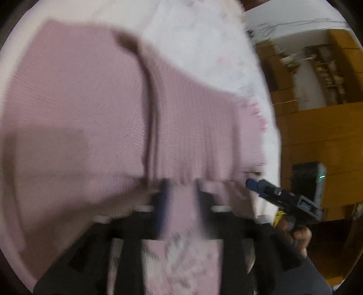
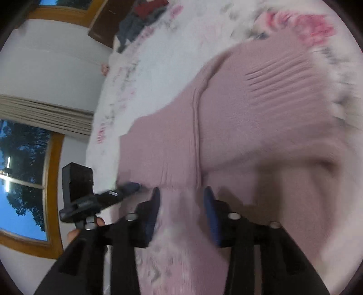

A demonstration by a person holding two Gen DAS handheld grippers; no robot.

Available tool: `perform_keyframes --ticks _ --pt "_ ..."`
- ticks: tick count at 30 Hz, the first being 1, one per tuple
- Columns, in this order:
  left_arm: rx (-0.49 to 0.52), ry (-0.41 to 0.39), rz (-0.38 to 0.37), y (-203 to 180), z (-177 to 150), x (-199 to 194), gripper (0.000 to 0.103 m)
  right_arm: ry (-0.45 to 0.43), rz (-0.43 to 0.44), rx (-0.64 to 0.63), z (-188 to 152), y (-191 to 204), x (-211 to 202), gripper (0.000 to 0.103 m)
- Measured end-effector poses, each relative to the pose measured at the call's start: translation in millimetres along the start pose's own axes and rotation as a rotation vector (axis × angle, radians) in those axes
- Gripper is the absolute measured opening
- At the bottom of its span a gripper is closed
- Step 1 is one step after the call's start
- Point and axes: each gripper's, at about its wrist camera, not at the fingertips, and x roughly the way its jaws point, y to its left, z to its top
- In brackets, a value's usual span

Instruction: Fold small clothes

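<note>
While pink knit garment spans bedsheet — left gripper, right gripper both spread over hem.

Ahead of my blue-padded black claw, a dusty-pink ribbed knit lies on a white, pink-flowered sheet.

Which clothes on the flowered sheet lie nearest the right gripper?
The pink knitted garment, spread at the fingertips of the right gripper; the dark blue-and-red pile lies far off.
</note>
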Motion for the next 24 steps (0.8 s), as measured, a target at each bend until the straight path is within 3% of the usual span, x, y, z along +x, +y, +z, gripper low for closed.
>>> perform_keyframes --ticks 2,3,8,11,14,18,24 --pt "0.030 -0.031 0.018 -0.3 -27.6 -34.8 0.078 0.031 0.009 0.024 -25.3 -14.6 -27.3 0.043" --pt "0.033 -0.026 0.034 2.4 -41.3 -46.7 0.080 0.039 0.006 0.031 -36.6 -22.5 -39.2 0.045" --pt "-0.033 -0.016 0.072 42.9 -136.2 -113.6 0.080 0.051 -0.069 0.062 -124.8 -65.1 -102.8 0.062" --pt "-0.104 -0.010 0.087 74.4 -197.9 -146.8 0.083 0.080 -0.071 0.124 -179.6 -91.0 -121.7 0.063" --pt "-0.193 0.042 0.096 106.5 -248.9 -160.0 0.083 0.119 -0.069 0.161 -209.5 -108.4 -126.8 0.063" --pt "-0.239 0.070 0.062 122.0 -272.1 -156.1 0.082 0.147 -0.053 0.165 -230.7 -100.9 -118.8 0.063" --pt "-0.274 0.130 0.057 138.4 -274.9 -147.4 0.082 0.157 -0.082 0.194 -235.9 -106.2 -110.0 0.063"
